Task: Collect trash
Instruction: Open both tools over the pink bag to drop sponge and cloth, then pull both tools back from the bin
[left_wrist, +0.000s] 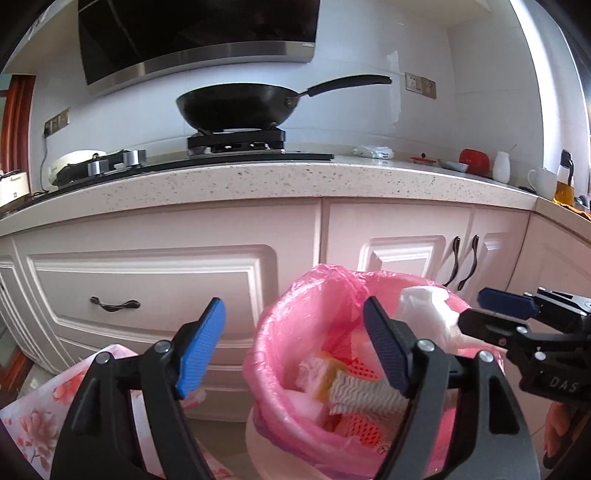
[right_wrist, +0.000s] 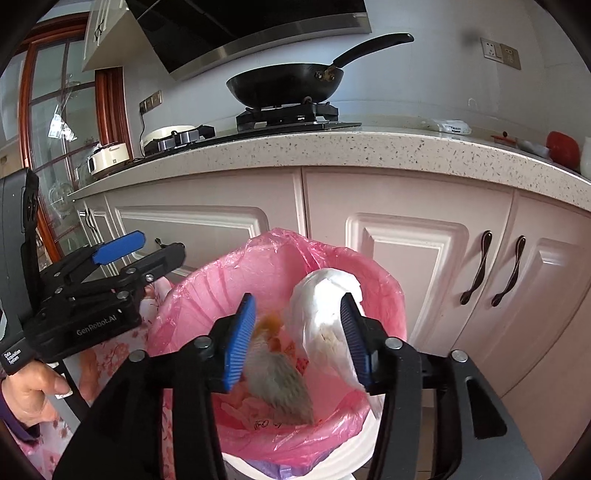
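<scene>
Claws angled down over bin, parted

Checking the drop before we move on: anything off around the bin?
One thing: the white plastic bag sits upright against the far rim of the pink-lined bin, not down with the other trash. It is between the right gripper's parted fingers; whether a pad touches it is unclear. No spill visible.
</scene>
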